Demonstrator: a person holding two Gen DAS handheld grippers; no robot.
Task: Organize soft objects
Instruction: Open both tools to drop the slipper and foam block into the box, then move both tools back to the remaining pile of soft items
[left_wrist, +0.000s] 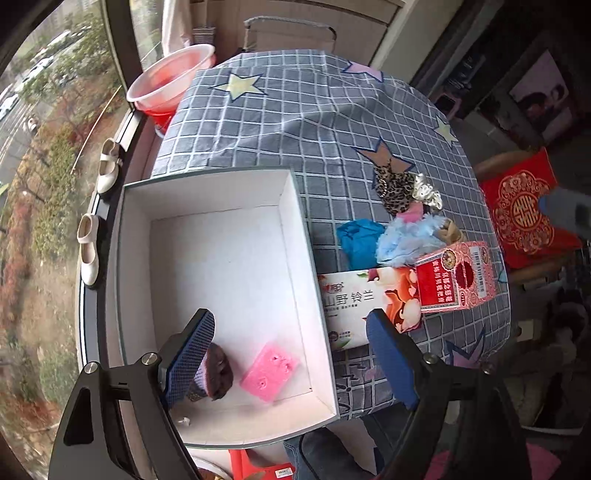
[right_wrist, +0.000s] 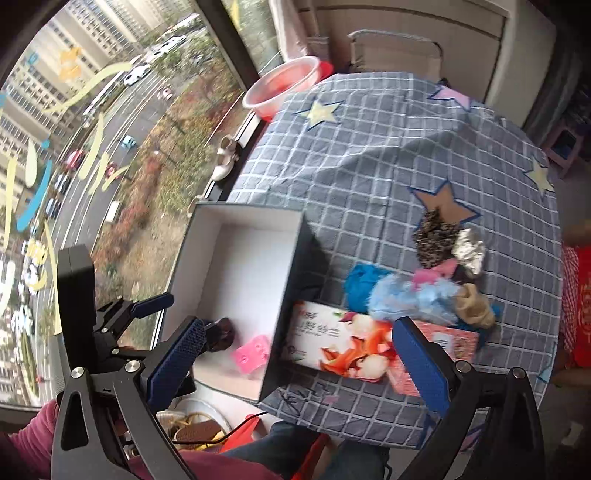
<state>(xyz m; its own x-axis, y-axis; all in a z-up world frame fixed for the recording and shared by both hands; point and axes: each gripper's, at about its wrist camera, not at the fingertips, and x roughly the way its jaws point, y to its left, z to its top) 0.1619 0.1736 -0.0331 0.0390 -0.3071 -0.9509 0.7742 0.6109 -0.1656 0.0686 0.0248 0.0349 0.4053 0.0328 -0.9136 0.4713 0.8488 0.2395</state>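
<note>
An open white box stands at the table's left. Inside it lie a pink sponge and a dark brown soft piece. My left gripper is open above the box's near end, its left finger beside the brown piece. My right gripper is open and empty over the box's near right corner. A pile of soft things lies to the right: a blue cloth, a light blue fluffy piece, a leopard scrunchie and a silver scrunchie.
A white flowered carton and a red carton lie beside the box. The checked cloth covers the round table. A pink basin and white shoes sit by the window.
</note>
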